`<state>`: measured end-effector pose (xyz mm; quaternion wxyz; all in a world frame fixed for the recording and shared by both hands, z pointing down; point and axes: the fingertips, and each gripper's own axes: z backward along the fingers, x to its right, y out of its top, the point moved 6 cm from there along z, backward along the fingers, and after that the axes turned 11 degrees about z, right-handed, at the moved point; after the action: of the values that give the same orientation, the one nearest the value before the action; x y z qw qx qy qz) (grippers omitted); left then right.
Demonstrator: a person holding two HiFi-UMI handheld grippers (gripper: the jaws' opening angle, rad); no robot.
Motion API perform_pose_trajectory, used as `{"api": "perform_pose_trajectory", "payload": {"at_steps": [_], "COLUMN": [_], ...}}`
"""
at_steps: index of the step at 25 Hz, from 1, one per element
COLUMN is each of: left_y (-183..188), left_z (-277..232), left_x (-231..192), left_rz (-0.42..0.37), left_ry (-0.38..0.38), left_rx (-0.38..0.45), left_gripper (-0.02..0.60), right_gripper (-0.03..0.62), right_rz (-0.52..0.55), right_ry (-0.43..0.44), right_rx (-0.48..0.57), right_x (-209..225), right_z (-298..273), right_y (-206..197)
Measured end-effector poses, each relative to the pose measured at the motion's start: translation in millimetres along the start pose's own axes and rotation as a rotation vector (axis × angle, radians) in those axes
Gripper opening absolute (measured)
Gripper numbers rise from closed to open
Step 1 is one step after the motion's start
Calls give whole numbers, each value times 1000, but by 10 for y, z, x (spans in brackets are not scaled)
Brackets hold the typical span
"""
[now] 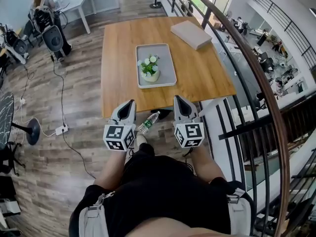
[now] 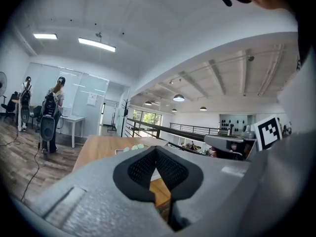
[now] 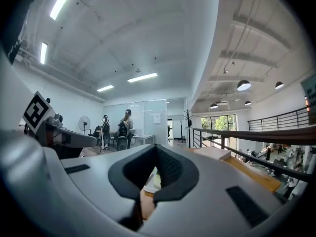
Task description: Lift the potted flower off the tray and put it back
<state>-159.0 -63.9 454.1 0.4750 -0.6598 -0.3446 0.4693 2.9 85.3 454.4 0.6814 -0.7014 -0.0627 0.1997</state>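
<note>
The potted flower (image 1: pixel 149 68), white blooms and green leaves in a small white pot, stands on the grey tray (image 1: pixel 165 58) in the middle of the wooden table (image 1: pixel 118 58). Both grippers hover side by side at the table's near edge, pointing toward the tray and well short of it. My left gripper (image 1: pixel 129 102) has its jaws closed together with nothing between them; my right gripper (image 1: pixel 178 98) looks the same. In the left gripper view the gripper (image 2: pixel 156 149) shows touching tips, with the flower (image 2: pixel 133 147) just above them. In the right gripper view the gripper (image 3: pixel 157 147) is shut too.
A flat beige box (image 1: pixel 191 34) lies on the table's far right corner. A plastic bottle (image 1: pixel 148 122) lies on the floor between the grippers. A dark railing (image 1: pixel 247 58) runs close along the table's right side. A person (image 1: pixel 42 4) with equipment stands far left.
</note>
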Motion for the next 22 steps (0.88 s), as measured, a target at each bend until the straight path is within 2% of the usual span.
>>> {"api": "perform_pose_trajectory", "payload": {"at_steps": [7,12,16,22], "left_y": [452,554,620,776], "left_z": [-1029,-1609,-1948,-2259], "left_x": [-748,-1205,-1444,-1481], "left_rz": [9,20,22,44], "left_ry": [-35,-36,2,105], "left_rx": [-16,-44,-68,-46], "left_gripper": [12,12,12,12], "right_gripper": [-2,-2,-2,-2], "right_rz": [3,0,5,34], "right_ry": [-34,-19,5,111], "right_rx": [-34,-68,-96,-85], "right_x": [269,426,575,967], "right_z": [-1173,-1794,-2114,-2549], "right_y": [22,-157,-283,-394]}}
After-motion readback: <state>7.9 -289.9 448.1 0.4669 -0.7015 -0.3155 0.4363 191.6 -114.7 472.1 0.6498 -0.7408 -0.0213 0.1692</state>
